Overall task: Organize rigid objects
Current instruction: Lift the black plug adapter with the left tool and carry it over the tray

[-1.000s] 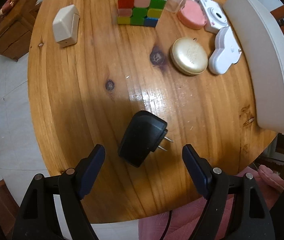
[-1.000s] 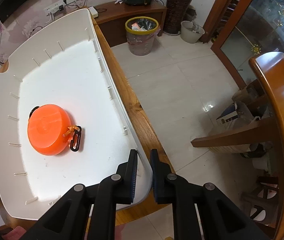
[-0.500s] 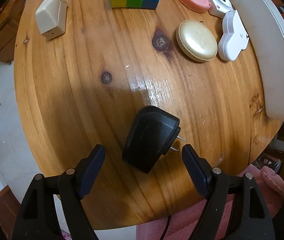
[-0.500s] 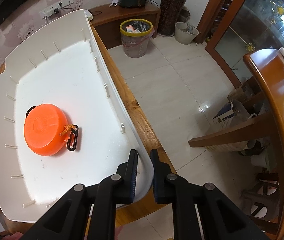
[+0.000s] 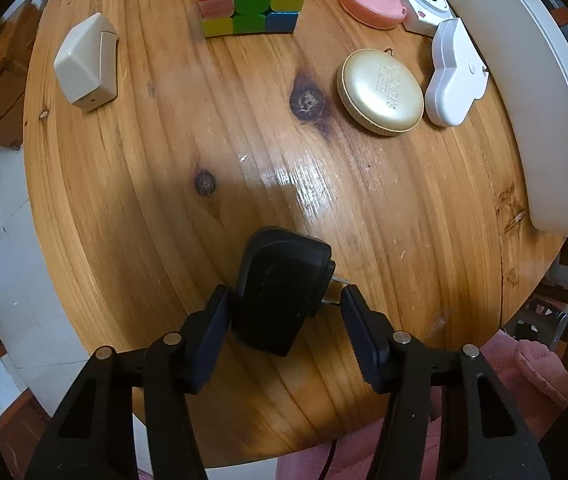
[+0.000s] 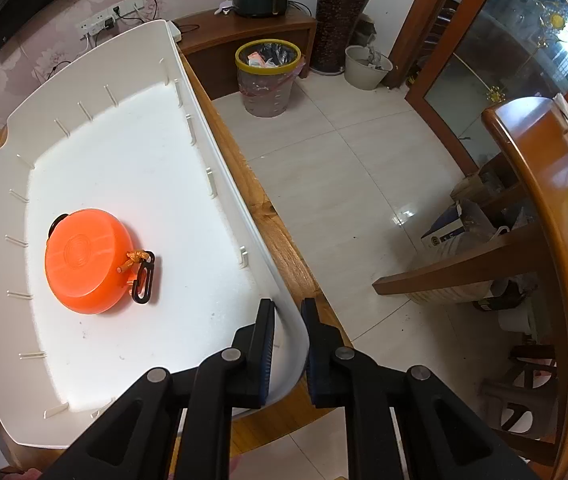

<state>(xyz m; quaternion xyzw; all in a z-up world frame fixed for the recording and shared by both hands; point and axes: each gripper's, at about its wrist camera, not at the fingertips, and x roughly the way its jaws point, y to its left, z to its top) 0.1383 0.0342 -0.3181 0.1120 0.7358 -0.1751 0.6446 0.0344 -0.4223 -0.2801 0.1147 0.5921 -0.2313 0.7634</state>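
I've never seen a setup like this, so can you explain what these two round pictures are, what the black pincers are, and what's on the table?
There is no robot here: a person holds a two-finger claw in each hand, and a fisheye camera on each claw looks along its fingers, which gives the round, bent pictures.

The left view looks straight down on a round wooden table. The left claw is closing around a black charger; one finger touches its side, while the other is at its prongs. Farther off lie a puzzle cube, a beige box, a gold case, a pink case, a white camera and a white gadget.

The right view shows the right claw shut on the rim of a white bin. An orange case lies inside.
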